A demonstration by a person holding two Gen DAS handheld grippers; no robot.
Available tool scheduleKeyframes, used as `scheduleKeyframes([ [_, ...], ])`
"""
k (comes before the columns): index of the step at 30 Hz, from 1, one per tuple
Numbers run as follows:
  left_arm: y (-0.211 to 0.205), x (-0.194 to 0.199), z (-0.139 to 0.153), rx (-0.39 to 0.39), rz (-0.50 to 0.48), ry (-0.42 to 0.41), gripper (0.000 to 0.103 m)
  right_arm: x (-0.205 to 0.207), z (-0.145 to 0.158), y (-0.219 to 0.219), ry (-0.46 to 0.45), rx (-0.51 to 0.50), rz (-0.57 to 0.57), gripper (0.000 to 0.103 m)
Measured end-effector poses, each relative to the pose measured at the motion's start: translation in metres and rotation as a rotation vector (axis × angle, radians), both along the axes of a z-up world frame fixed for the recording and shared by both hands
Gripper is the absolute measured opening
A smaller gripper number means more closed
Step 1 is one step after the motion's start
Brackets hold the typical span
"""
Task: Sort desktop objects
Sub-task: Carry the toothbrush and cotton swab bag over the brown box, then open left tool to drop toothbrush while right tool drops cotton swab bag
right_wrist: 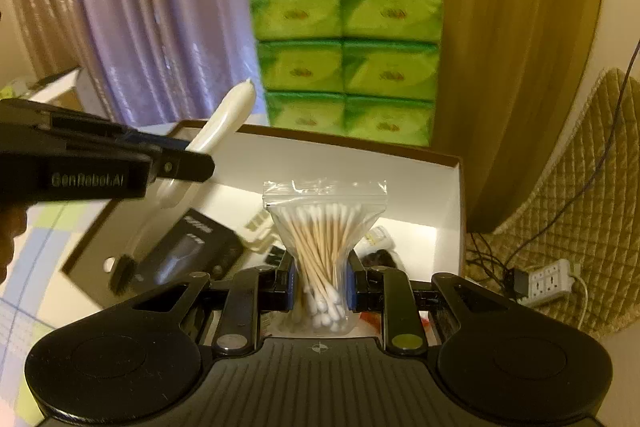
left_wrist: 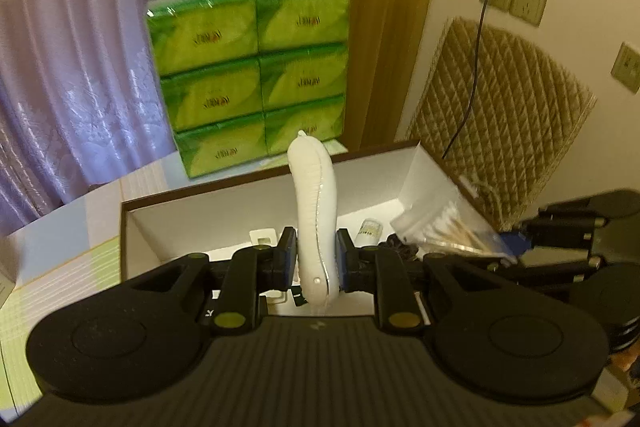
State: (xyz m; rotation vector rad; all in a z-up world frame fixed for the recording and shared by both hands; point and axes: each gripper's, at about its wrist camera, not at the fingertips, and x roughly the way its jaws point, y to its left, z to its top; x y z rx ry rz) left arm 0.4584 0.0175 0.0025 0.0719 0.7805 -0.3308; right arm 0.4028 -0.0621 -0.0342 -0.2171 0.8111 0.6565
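Two views inspected. Left wrist: my left gripper (left_wrist: 317,261) clamps a white curved device (left_wrist: 314,211) upright above the open box (left_wrist: 256,187). Right wrist: my right gripper (right_wrist: 320,285) pinches a cotton-swab bag (right_wrist: 322,235) over that box.

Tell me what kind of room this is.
Most likely a bedroom or living room at home, not a workshop: mauve curtains hang behind the table, a pack of tissue packets stands on it, and a quilted cushioned panel leans against the wall under the sockets.
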Motion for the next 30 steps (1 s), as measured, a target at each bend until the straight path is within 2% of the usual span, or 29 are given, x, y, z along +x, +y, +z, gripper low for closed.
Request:
scheduleKeyframes([
  [6, -0.01, 0.024, -0.029, 0.033, -0.03, 0.066, 0.016, 0.021, -0.024, 0.011, 0.049, -0.061, -0.028, 0.02],
  [11, -0.016, 0.046, -0.048, 0.068, -0.066, 0.111, 0.016, 0.036, -0.04, 0.015, 0.105, -0.072, -0.06, 0.02],
  [18, -0.026, 0.065, -0.071, 0.162, -0.128, 0.134, 0.016, 0.049, -0.051, 0.025, 0.131, -0.104, -0.063, 0.02],
  [24, -0.028, 0.07, -0.083, 0.157, -0.133, 0.151, 0.017, 0.056, -0.058, 0.03, 0.154, -0.101, -0.071, 0.02],
  [30, -0.029, 0.072, -0.086, 0.16, -0.124, 0.125, 0.017, 0.06, -0.061, 0.033, 0.162, -0.097, -0.073, 0.02],
])
